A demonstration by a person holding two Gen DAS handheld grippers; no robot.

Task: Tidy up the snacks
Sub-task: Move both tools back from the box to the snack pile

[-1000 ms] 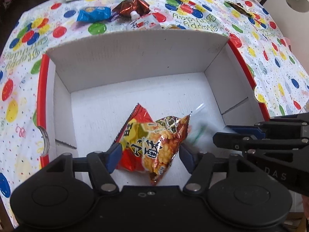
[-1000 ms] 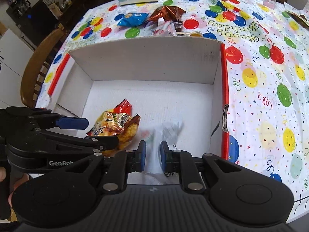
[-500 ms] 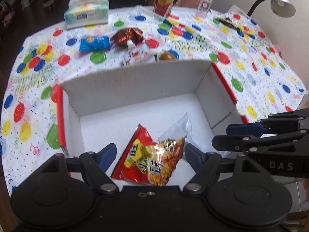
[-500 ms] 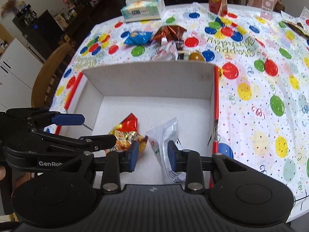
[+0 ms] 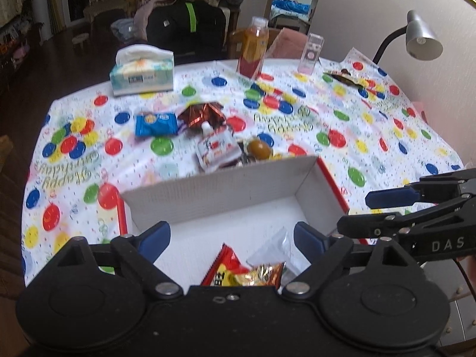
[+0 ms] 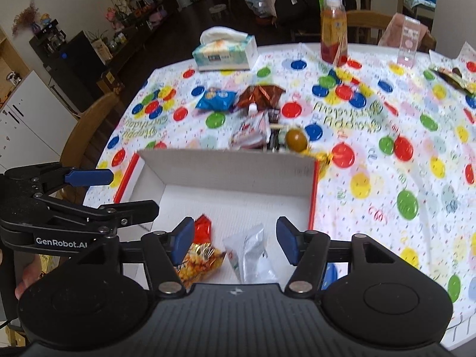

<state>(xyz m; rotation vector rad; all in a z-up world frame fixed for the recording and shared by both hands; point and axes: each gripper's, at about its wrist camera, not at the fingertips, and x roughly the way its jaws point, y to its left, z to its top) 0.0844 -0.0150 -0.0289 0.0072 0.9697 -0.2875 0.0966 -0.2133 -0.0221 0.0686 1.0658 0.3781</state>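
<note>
A white cardboard box (image 5: 214, 196) (image 6: 232, 172) with red edges sits on the balloon-print tablecloth. Inside it lie a red and yellow snack bag (image 5: 238, 273) (image 6: 202, 255) and a clear silver packet (image 5: 273, 247) (image 6: 250, 253). My left gripper (image 5: 232, 236) hangs open above the box's near side, nothing between its fingers. My right gripper (image 6: 233, 239) is open too, above the silver packet. Beyond the box lie a blue snack packet (image 5: 154, 123) (image 6: 215, 99), a brown foil bag (image 5: 202, 113) (image 6: 260, 95), a white spouted pouch (image 5: 215, 147) (image 6: 251, 129) and a brown egg-shaped snack (image 5: 260, 148) (image 6: 296, 139).
A tissue box (image 5: 141, 74) (image 6: 223, 52), a juice bottle (image 5: 253, 50) (image 6: 333, 32) and a clear container (image 5: 311, 53) (image 6: 409, 41) stand at the table's far side. A desk lamp (image 5: 422, 38) is at the right. A wooden chair (image 6: 89, 131) stands left of the table.
Both grippers have risen and pulled back from the box. The right gripper opened and let go of the silver packet, which now lies in the box beside the red bag.
</note>
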